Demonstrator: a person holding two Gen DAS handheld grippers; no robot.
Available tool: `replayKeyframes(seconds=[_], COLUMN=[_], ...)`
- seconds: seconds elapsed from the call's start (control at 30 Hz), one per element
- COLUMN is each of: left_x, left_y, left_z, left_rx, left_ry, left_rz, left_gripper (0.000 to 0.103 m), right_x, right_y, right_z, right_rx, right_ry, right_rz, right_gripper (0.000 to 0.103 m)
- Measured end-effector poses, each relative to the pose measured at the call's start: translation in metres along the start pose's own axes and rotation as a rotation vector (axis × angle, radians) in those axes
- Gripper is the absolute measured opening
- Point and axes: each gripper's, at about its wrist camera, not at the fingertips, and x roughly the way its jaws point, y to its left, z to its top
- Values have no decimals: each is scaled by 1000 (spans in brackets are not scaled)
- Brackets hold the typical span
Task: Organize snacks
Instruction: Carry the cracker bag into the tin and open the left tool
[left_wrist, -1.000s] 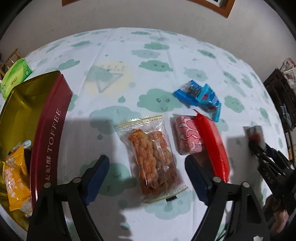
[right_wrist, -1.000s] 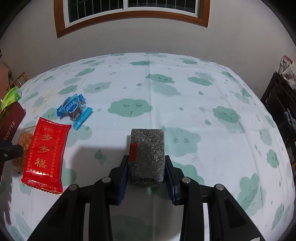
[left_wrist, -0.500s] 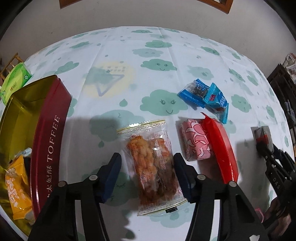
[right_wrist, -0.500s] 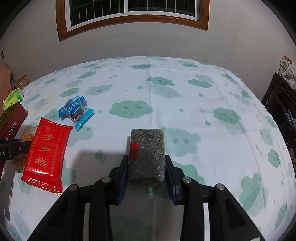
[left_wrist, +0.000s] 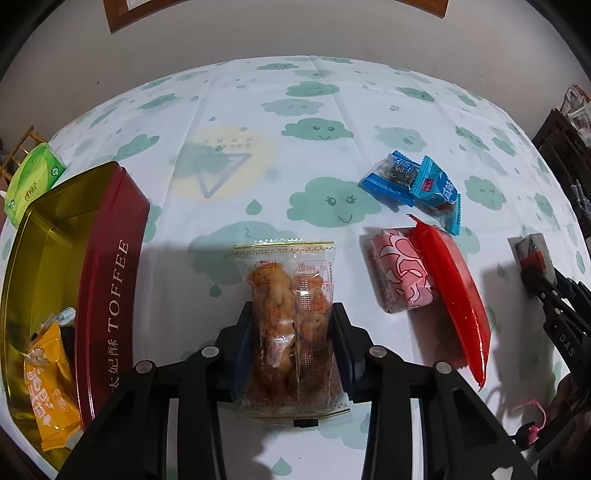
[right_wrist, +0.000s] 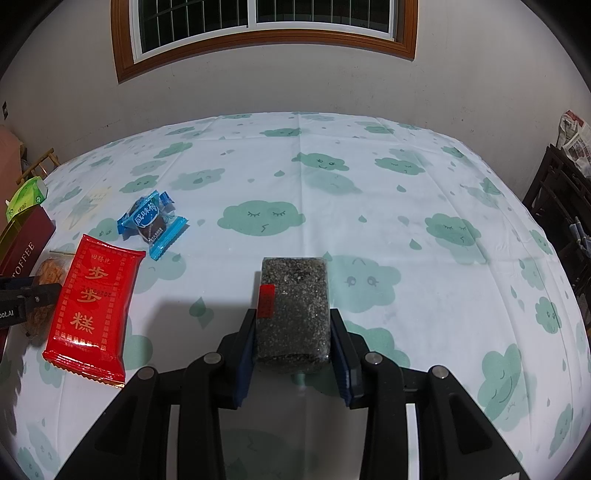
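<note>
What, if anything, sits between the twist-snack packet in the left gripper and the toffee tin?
Nothing visible. The left gripper has just closed on the twist-snack packet; only bare tablecloth lies between it and the toffee tin, whose raised red wall must be cleared.

clear twist-snack pack (left_wrist: 291, 325): flat, just right of toffee tin (left_wrist: 110, 280) | pink pack (left_wrist: 400, 275), red pack (left_wrist: 452, 295): further right | dark sesame bar (right_wrist: 293, 314): farthest right

Both wrist views look steeply down along each tool, close over the bench (left_wrist: 229, 110); both share the red packet (left_wrist: 454, 291) and blue candies (right_wrist: 151, 221).
</note>
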Motion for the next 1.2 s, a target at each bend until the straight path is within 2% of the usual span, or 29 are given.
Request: replayKeyframes(seconds=[0.27,0.63,0.77,0.93,1.2], left_x=[-9,-60,-80,-96,-90], left_y=[-2,12,36,85,167], left_z=[-6,-4,-2,1,3], left_rx=[19,20,9,-27,-86], left_ry=[-12,-86,-121,-148,-110], left_rz=[5,-14,11,79,179], left_gripper=[35,35,35,35,35], right_x=[0,0,0,0,0], right_y=[0,0,0,0,0], right_z=[0,0,0,0,0], right_rx=[0,0,0,0,0], right_ry=[0,0,0,0,1], right_rz=[0,-1,-1,-1,-2], right_gripper=[37,37,37,37,37])
